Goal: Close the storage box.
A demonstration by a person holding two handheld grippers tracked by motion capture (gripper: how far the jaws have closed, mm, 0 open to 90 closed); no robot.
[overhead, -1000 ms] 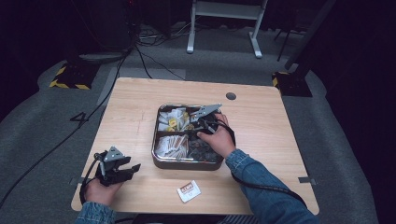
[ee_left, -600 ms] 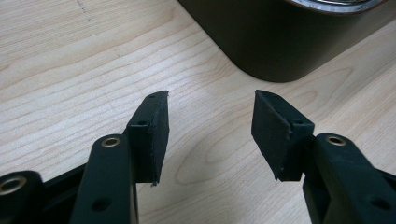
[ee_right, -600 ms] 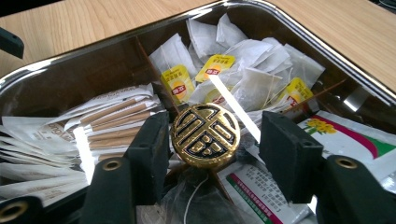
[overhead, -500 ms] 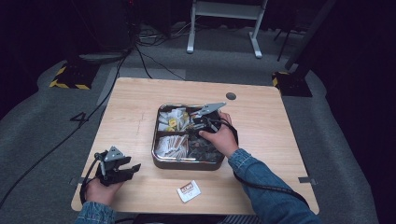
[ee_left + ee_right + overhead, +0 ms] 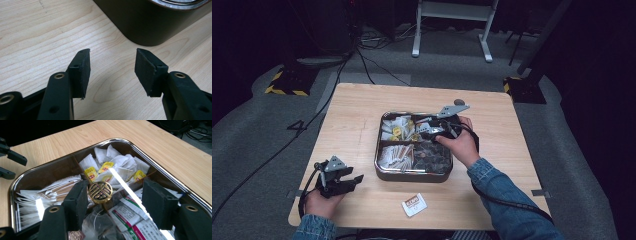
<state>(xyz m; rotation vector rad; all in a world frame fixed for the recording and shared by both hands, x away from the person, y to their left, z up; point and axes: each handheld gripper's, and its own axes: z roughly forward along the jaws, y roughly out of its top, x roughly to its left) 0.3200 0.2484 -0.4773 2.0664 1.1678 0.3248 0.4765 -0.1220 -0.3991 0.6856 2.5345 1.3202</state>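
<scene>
The round gold knob [image 5: 100, 192] touches one jaw of the unclenched right gripper [image 5: 117, 202].

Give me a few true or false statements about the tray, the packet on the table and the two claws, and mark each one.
1. The left claw is open over bare table. True.
2. The metal tray is divided into compartments holding tea bags and sachets. True.
3. The right claw is clamped shut on the round knob. False: its jaws stand open, the knob between them beside one jaw.
4. The small packet lies inside the tray. False: it lies on the table, nearer the person.
5. The yellow-tagged tea bags share one compartment. True.
</scene>
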